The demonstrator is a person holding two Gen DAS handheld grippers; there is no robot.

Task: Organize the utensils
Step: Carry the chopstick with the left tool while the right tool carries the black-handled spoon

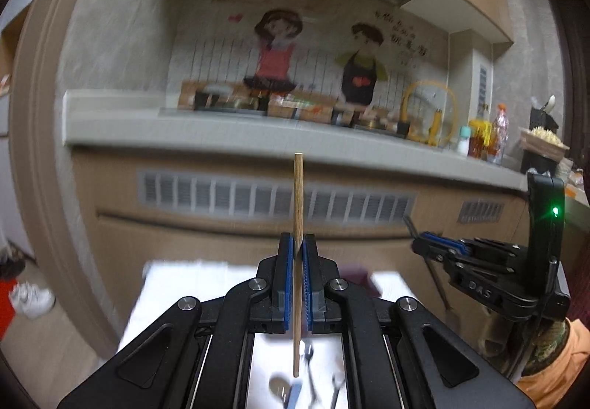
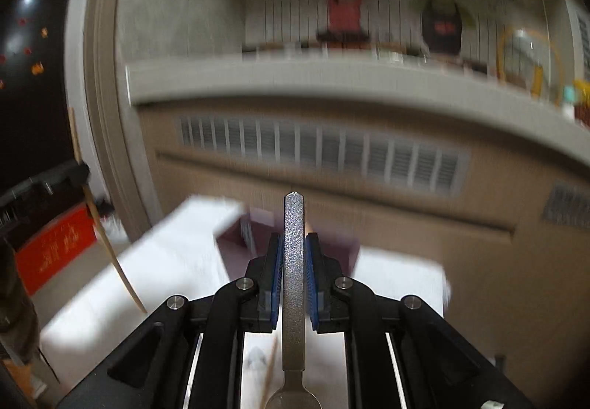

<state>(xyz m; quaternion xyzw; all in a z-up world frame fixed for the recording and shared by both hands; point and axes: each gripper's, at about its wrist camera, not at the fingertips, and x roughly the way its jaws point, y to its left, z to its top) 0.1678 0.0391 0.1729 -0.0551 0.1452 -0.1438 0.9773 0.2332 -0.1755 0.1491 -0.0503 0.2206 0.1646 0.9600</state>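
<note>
Left wrist view: the left tongs [image 1: 298, 243] are clamped on a wooden chopstick [image 1: 298, 224], which stands upright between the blue pads, its top at 12 o'clock and its lower end hanging over the white desk [image 1: 177, 283]. Beneath it, at 6 o'clock, a spoon [image 1: 279, 388] and other utensils lie blurred and partly hidden by the tongs' frame; which kinds they are is hard to tell. At 3 o'clock the right tongs [image 1: 418, 243] appear side-on, closed on a thin dark handle whose ends are blurred.

Right wrist view: the right tongs [image 2: 294, 243] grip a speckled metal handle [image 2: 294, 261], upright; its utensil head at 6 o'clock is cut off by the frame edge. At 9 o'clock the chopstick [image 2: 114, 261] slants over the desk [image 2: 166, 261]. A maroon box [image 2: 236, 243] sits behind the tongs, smeared.
</note>
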